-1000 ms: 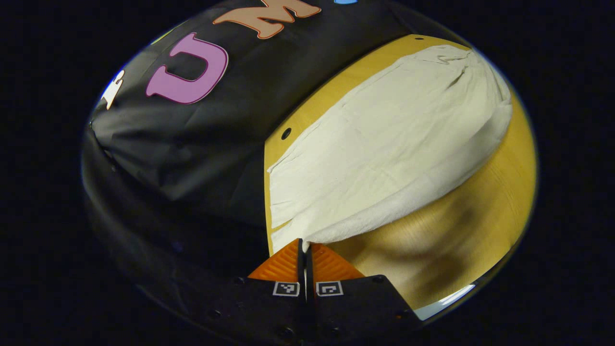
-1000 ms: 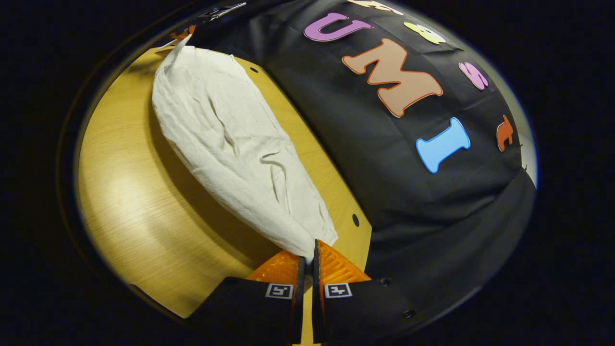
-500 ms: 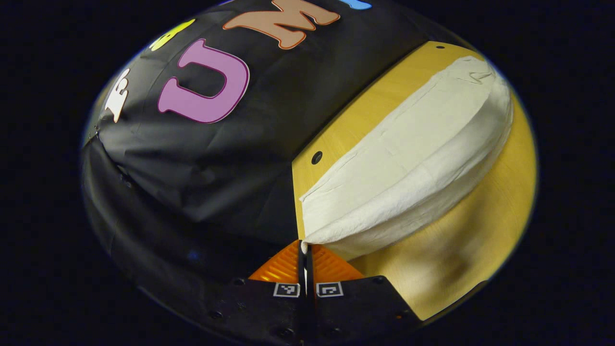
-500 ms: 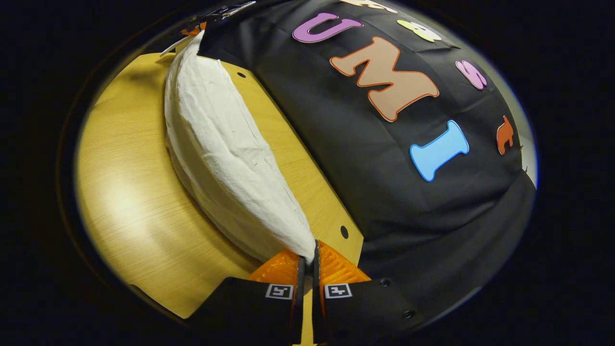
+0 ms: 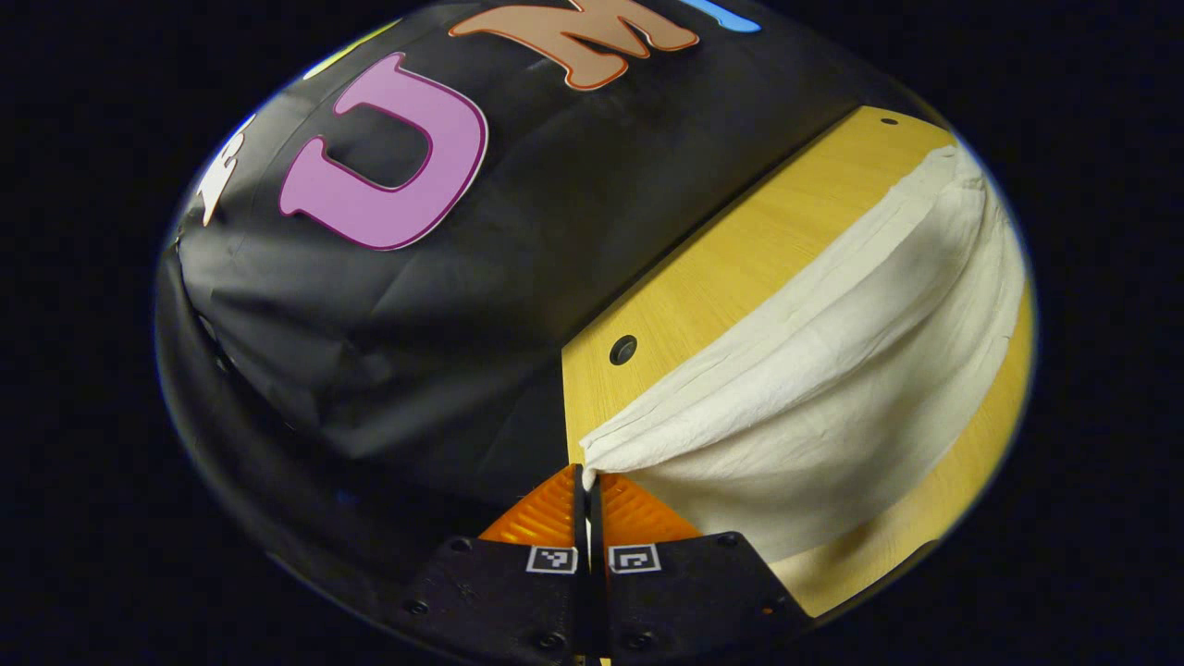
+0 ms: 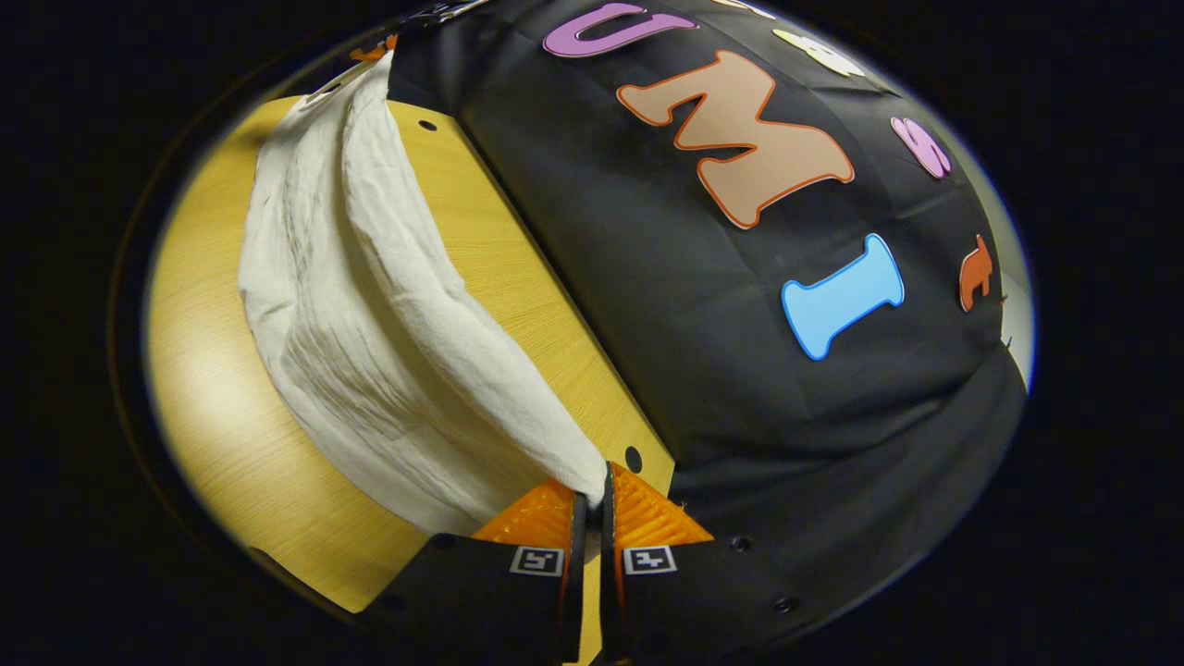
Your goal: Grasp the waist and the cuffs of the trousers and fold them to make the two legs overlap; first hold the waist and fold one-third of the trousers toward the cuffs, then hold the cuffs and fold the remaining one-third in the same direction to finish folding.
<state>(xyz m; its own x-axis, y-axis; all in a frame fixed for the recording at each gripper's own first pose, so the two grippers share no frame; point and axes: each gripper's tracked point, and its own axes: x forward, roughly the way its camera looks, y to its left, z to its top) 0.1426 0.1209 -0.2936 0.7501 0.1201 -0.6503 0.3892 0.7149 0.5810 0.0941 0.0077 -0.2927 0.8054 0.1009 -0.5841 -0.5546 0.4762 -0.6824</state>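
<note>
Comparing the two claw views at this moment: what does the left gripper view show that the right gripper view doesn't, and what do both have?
Left gripper view: the left claw pinching one end of the cream trousers. Right gripper view: the right claw pinching the opposite end, and far off at the top, another claw at the cloth's far end. Both: the trousers lifted and hanging in a sagging drape over the wooden table, beside its edge with a dark hole.

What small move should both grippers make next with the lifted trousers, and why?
Probably carry the pinched edge on across and lower it: the left gripper and right gripper are each shut on the trousers, which hang raised over the table.
</note>
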